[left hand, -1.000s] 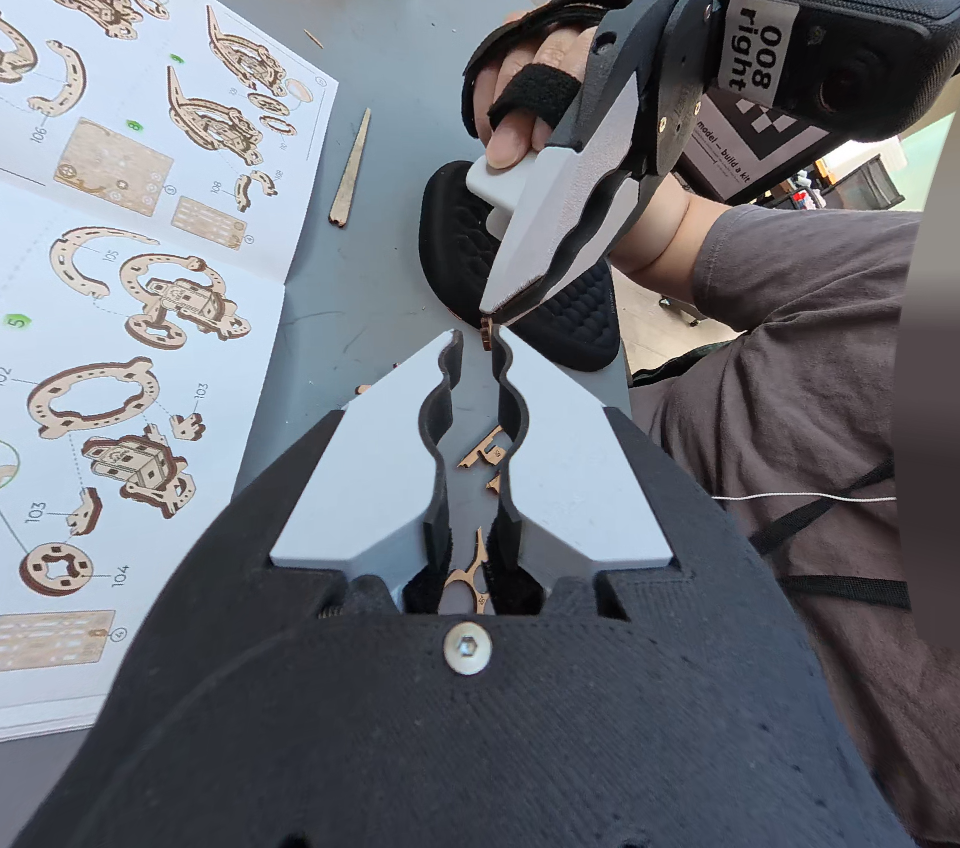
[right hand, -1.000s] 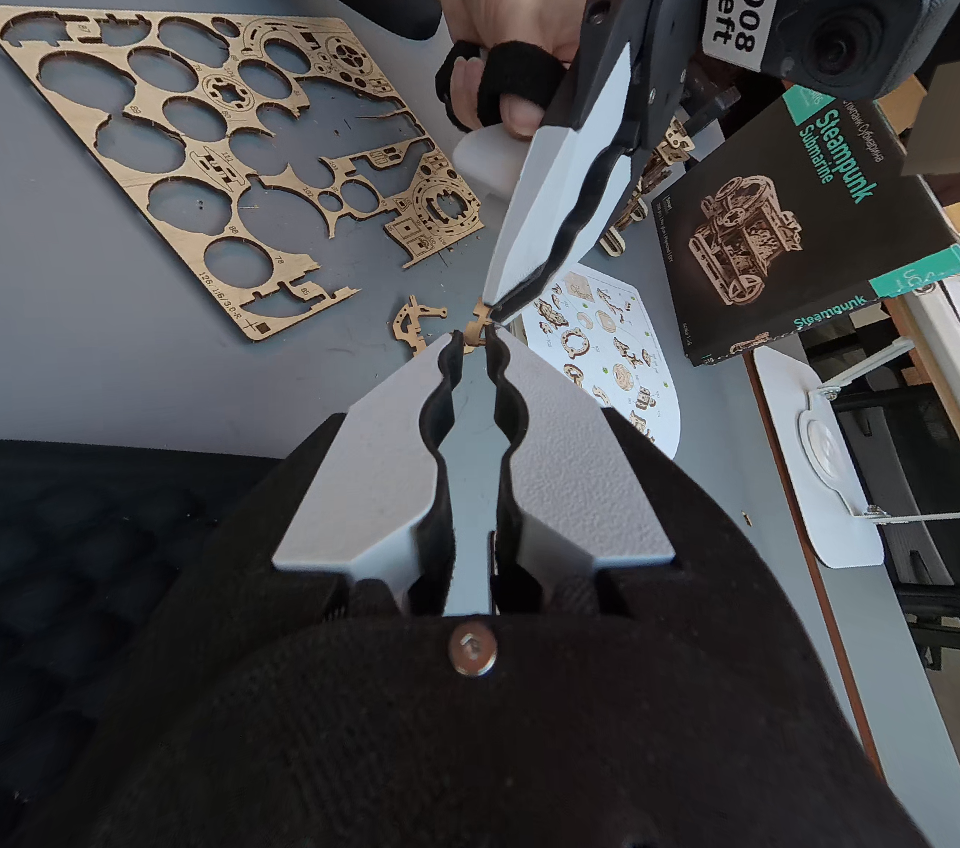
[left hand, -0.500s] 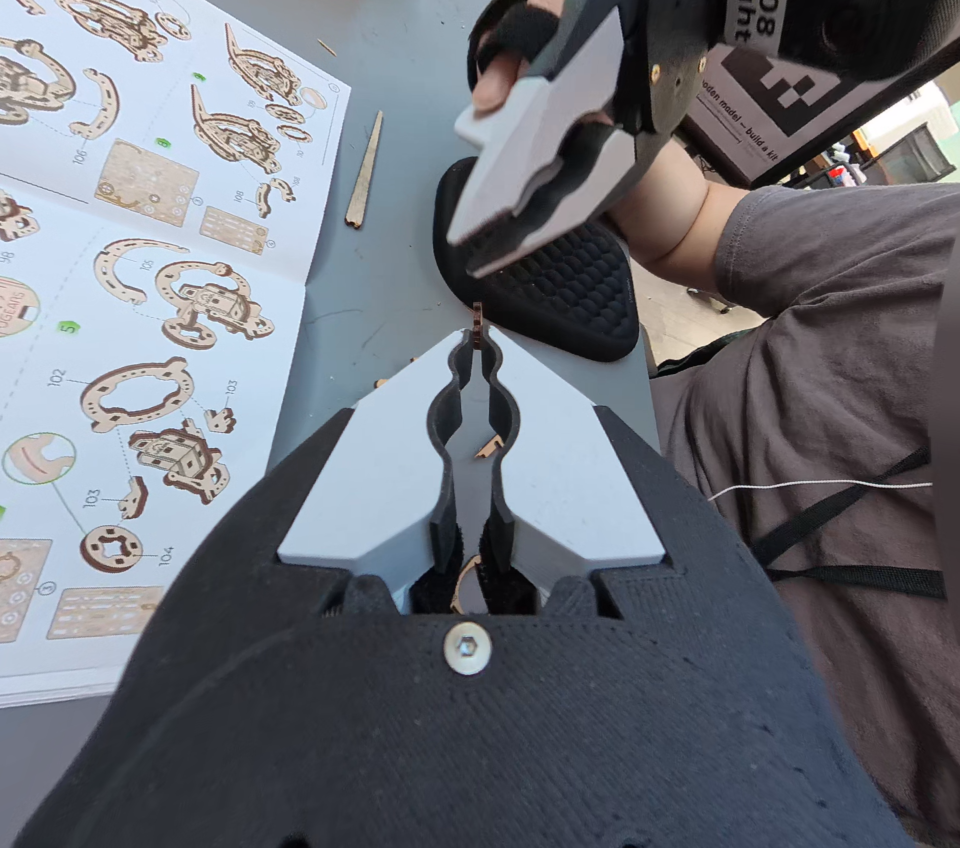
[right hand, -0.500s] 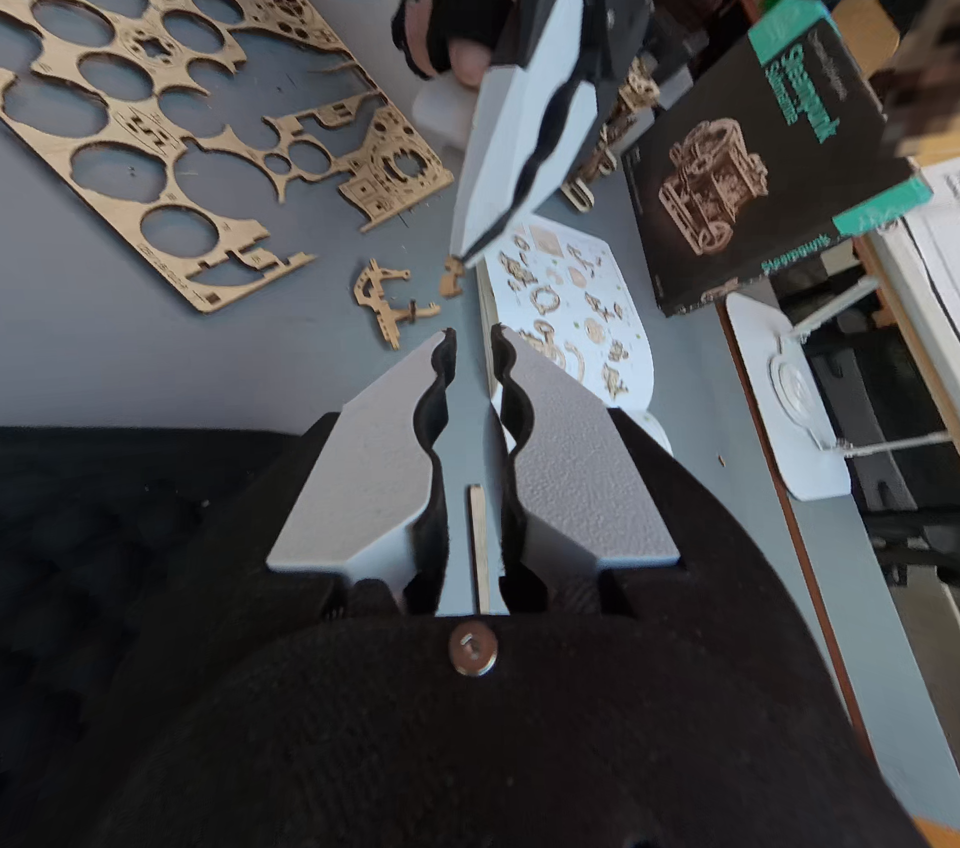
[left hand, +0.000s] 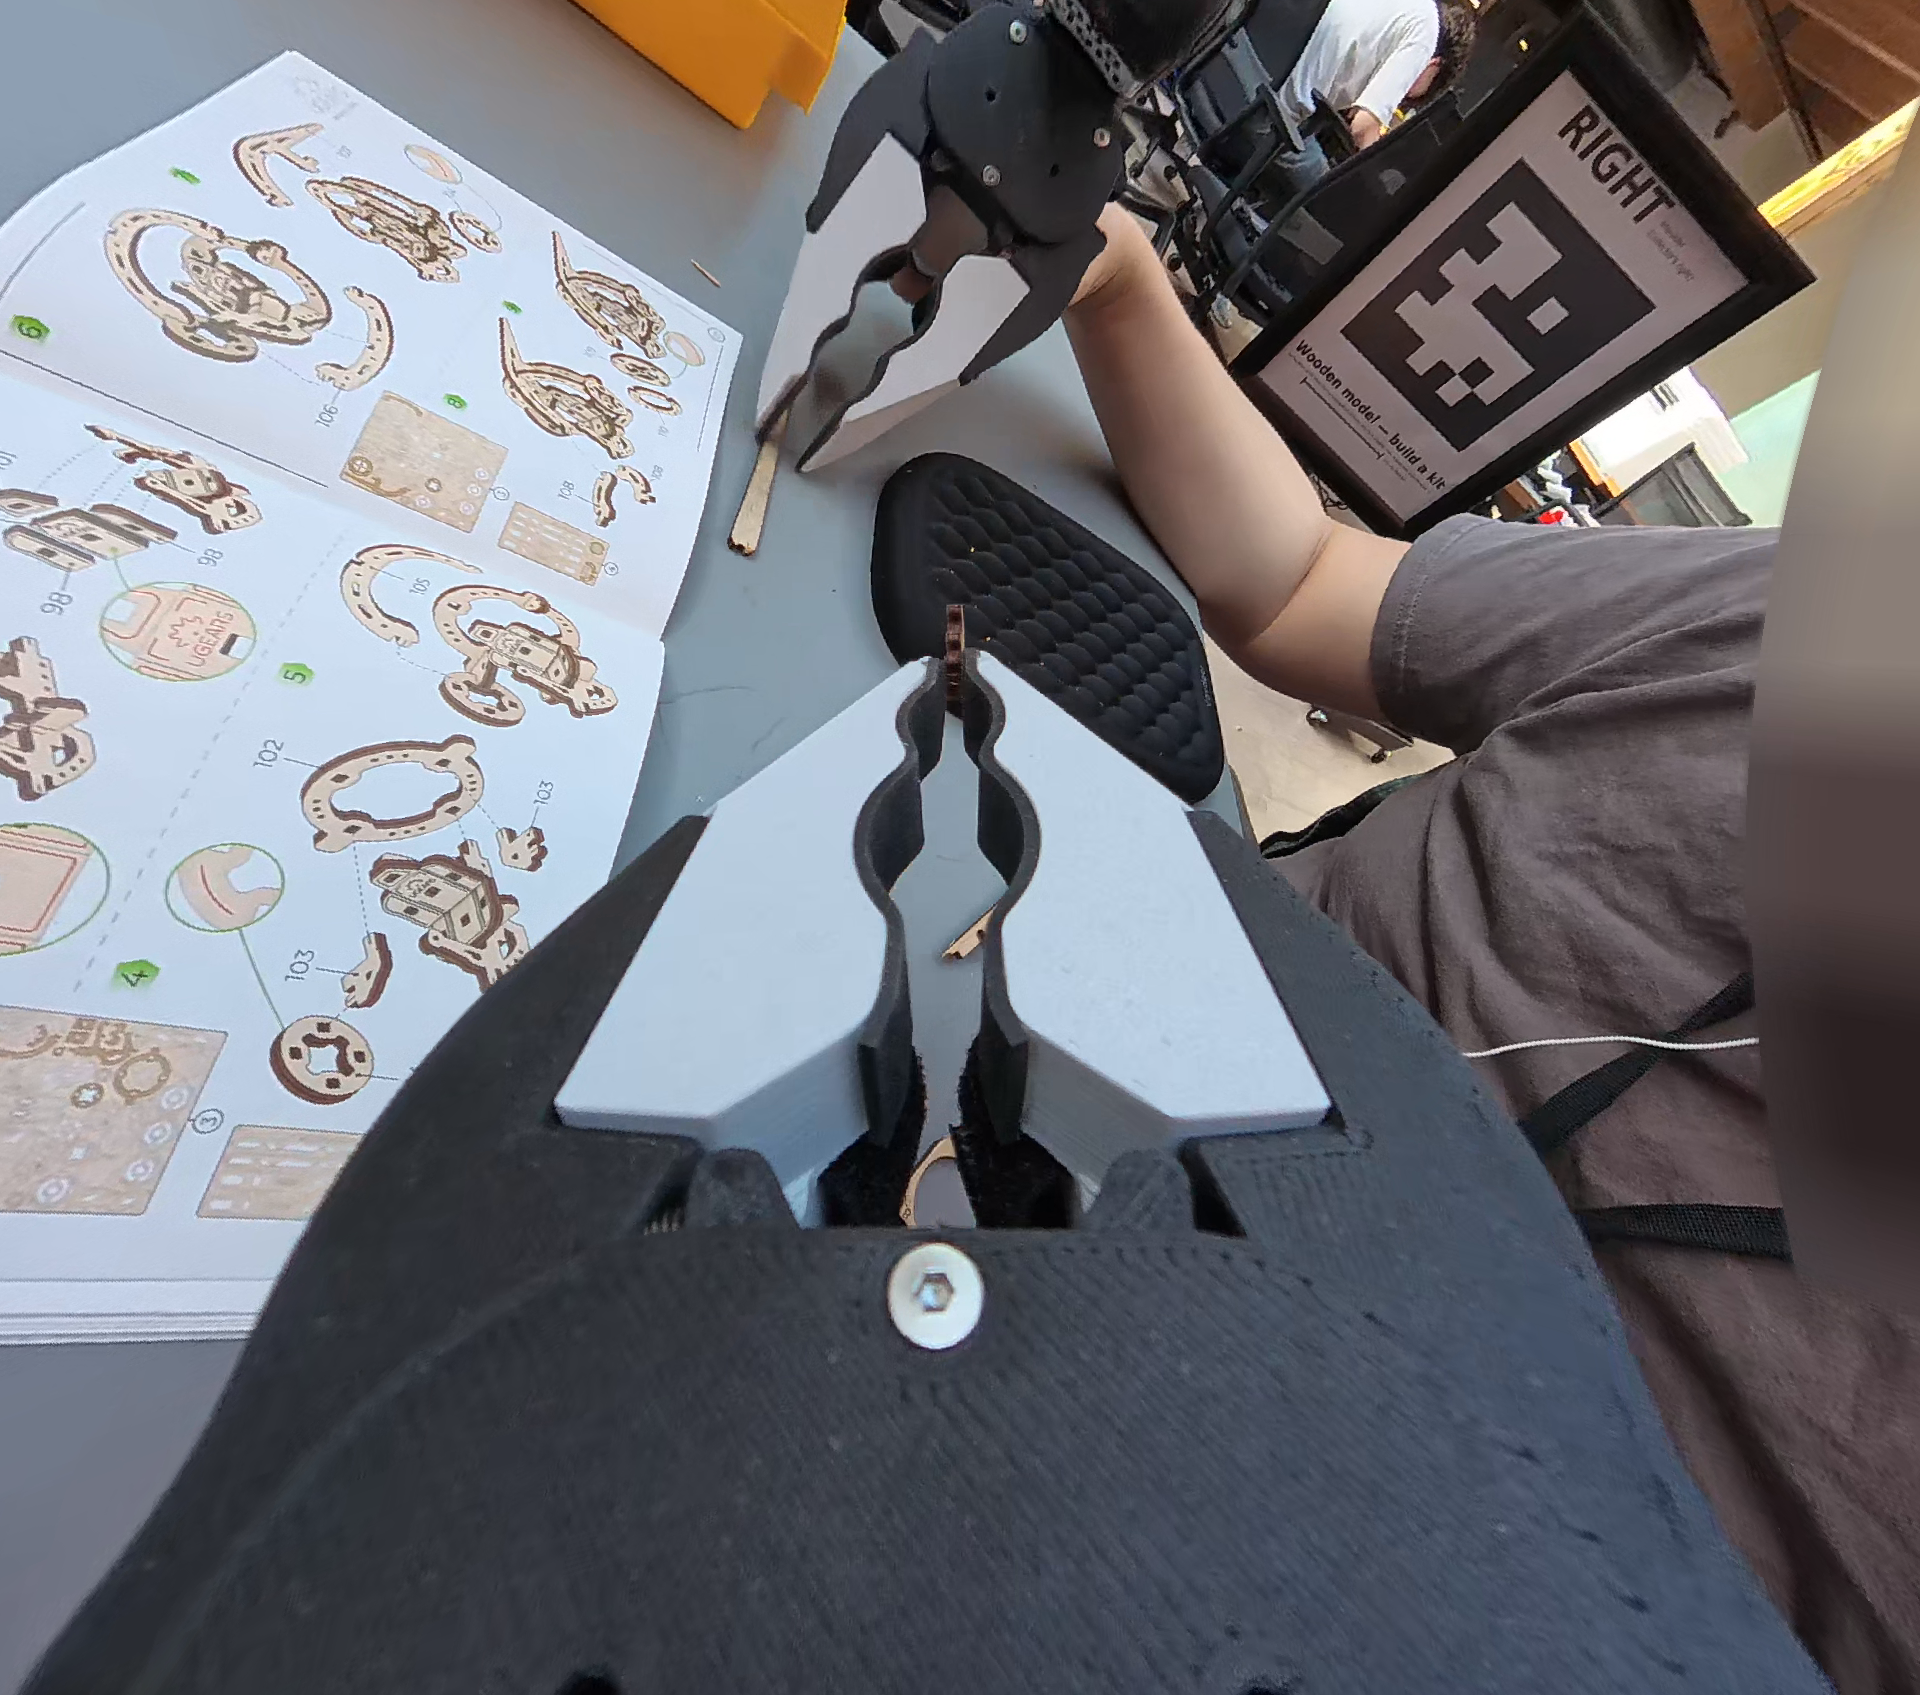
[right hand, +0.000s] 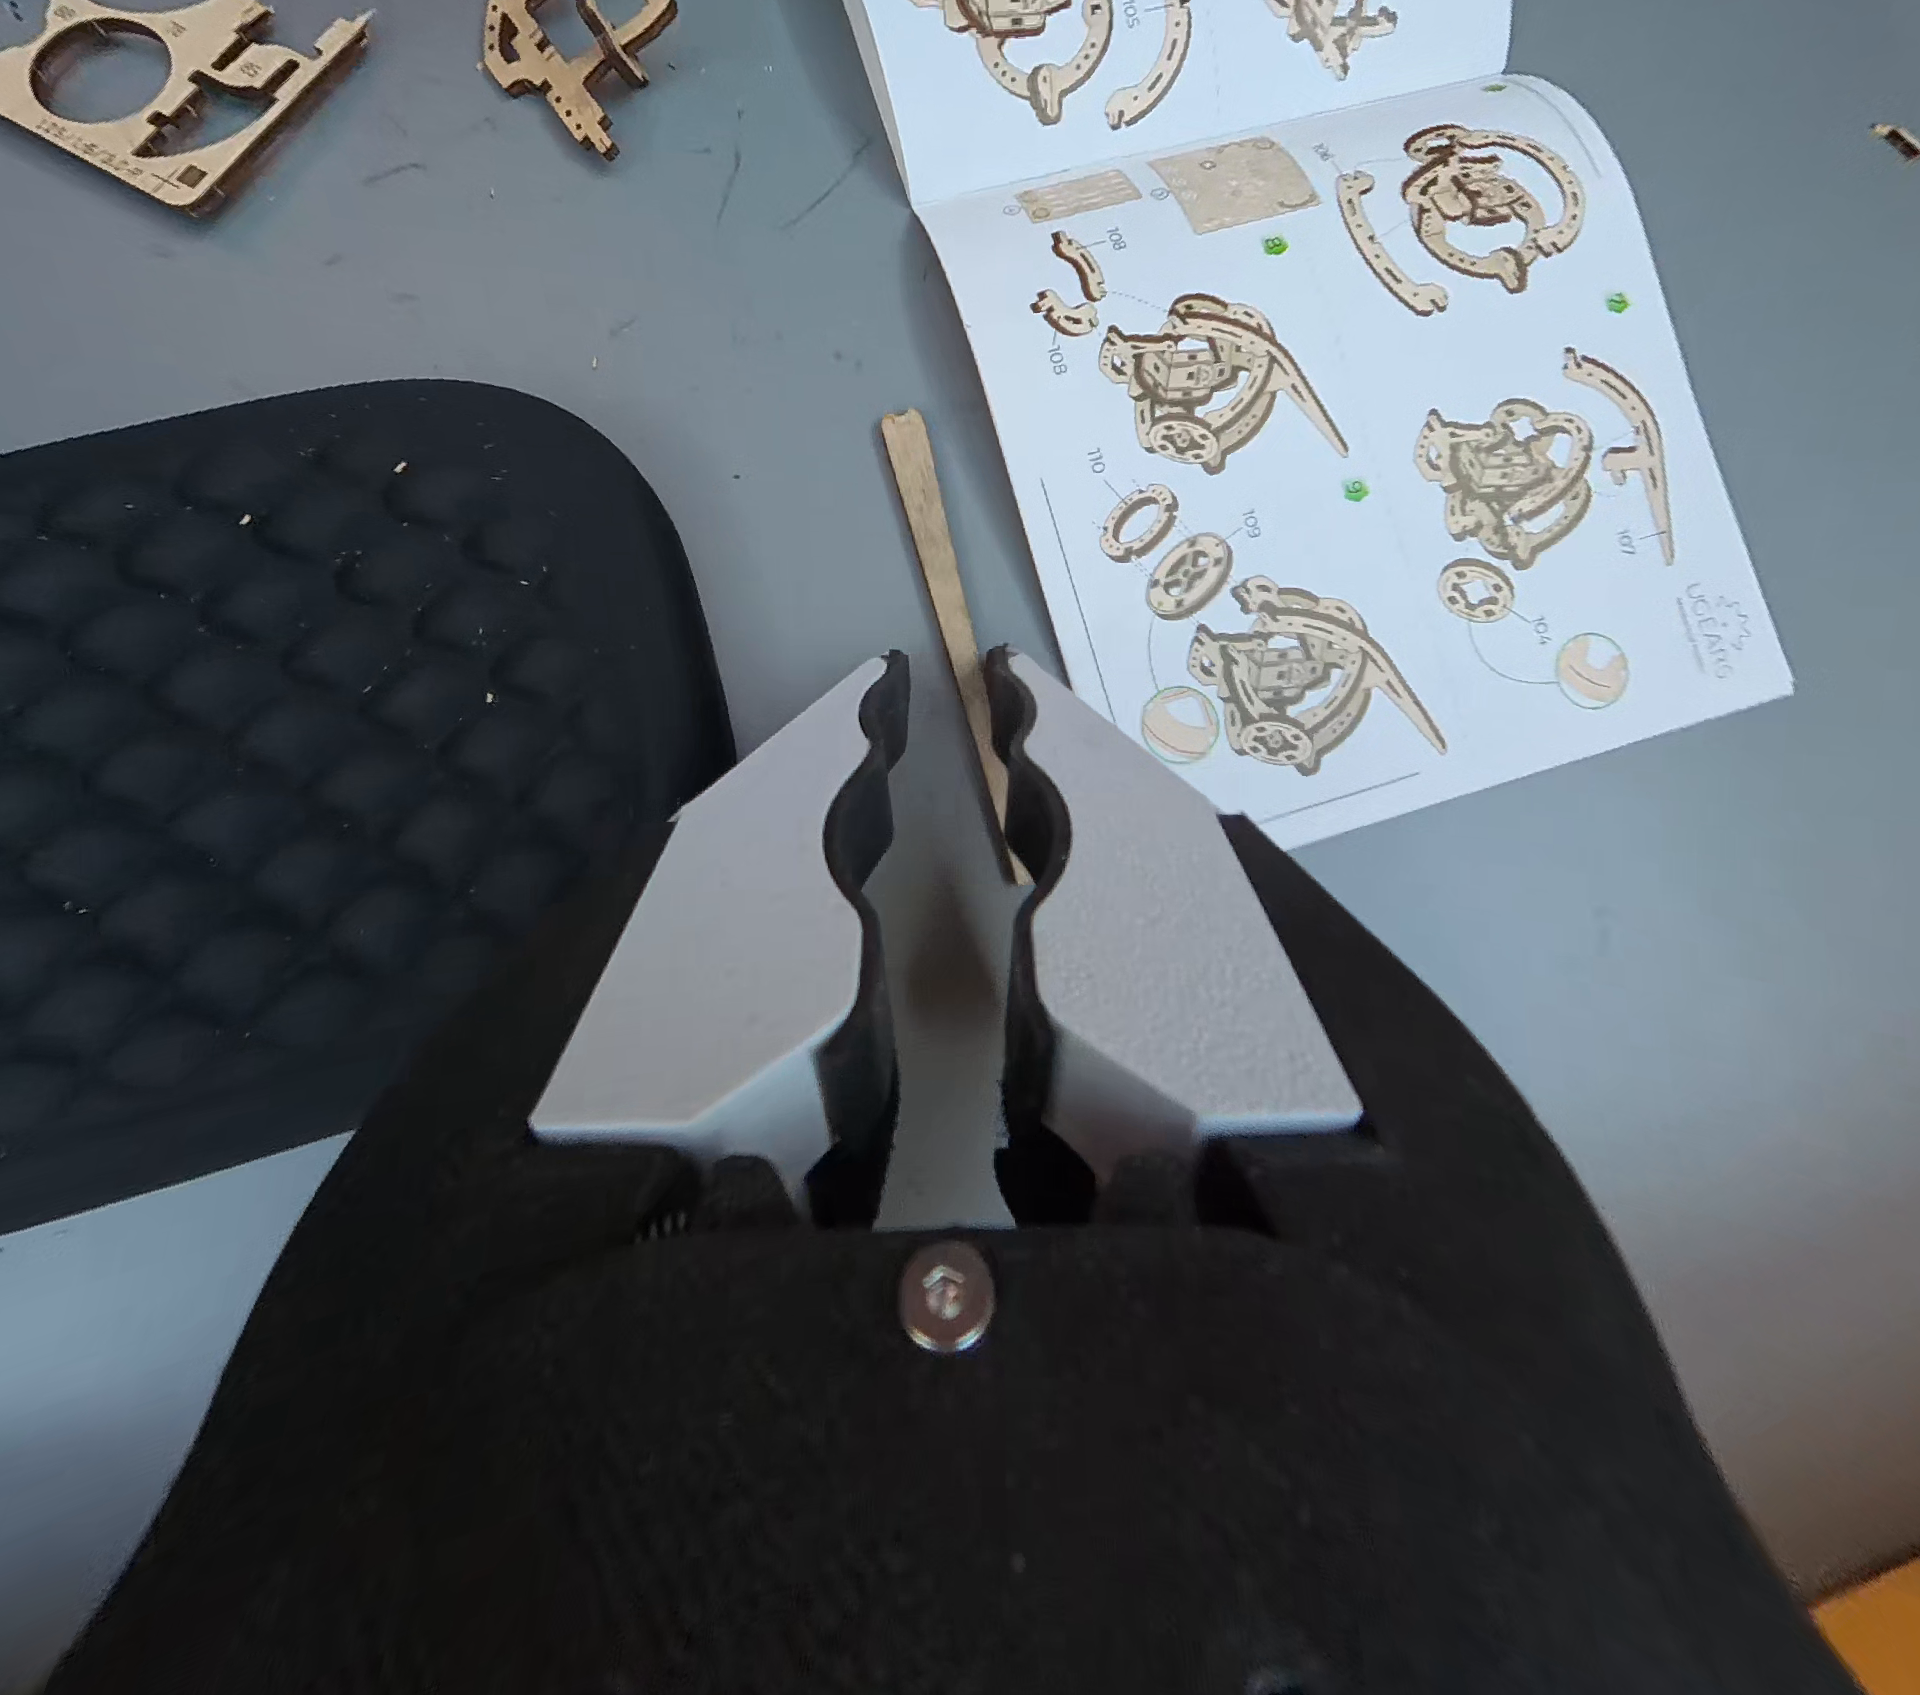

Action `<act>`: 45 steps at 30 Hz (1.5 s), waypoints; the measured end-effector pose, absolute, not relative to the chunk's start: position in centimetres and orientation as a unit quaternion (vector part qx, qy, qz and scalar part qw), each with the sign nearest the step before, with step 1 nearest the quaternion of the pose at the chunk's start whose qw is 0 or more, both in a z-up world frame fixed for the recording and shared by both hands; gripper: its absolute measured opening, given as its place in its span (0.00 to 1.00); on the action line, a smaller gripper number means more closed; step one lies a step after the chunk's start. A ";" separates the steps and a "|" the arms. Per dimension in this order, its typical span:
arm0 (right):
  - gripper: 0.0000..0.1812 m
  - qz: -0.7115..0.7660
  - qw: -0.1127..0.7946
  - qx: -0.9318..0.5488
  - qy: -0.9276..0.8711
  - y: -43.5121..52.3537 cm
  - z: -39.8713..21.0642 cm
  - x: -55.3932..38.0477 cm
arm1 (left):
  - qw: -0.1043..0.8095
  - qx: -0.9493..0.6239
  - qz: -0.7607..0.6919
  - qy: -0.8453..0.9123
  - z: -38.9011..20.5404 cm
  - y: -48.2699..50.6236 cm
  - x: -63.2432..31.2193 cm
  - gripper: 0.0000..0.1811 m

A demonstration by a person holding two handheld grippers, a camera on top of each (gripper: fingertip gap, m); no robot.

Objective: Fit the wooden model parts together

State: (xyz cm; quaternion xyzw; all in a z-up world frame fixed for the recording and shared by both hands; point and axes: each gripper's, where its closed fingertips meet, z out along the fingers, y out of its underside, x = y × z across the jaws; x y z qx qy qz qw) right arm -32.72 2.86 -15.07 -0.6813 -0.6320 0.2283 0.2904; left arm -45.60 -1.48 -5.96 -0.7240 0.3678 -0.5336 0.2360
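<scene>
Wooden stick (right hand: 943, 575) between right tongs (right hand: 945, 658)

Matt grey tabletop (right hand: 623, 274), lightly scratched. Thin pale wooden stick (right hand: 940, 575) between the right jaws: bare, unfinished grain. Black textured rubber-like pad (right hand: 312, 710) left of them: dimpled, matt. White paper instruction booklet (right hand: 1299, 315) to their right: smooth, slight sheen.

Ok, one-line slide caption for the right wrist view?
Open right gripper straddling a thin flat wooden stick on the grey table, beside the open instruction booklet.
</scene>
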 end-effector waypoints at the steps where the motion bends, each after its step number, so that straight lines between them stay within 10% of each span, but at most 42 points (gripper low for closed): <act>1: 0.07 0.241 0.292 -0.677 -0.631 2.6 -14.9 -33.2 | 0.241 -0.722 -0.538 0.363 -5.7 -1.3 -45.6 0.00; 9: 0.02 0.292 0.293 -0.681 -0.604 2.1 -13.7 -35.6 | 0.338 -0.660 -0.557 0.374 -1.7 -1.0 -45.9 0.00; 25: 0.02 0.624 0.412 -0.495 -0.442 -4.0 11.6 -49.9 | 0.617 -0.527 -0.509 0.287 15.6 -3.8 -54.1 0.00; 45: 0.02 0.617 0.411 -0.499 -0.448 -4.7 13.0 -52.5 | 0.642 -0.517 -0.492 0.280 17.1 -4.7 -55.5 0.00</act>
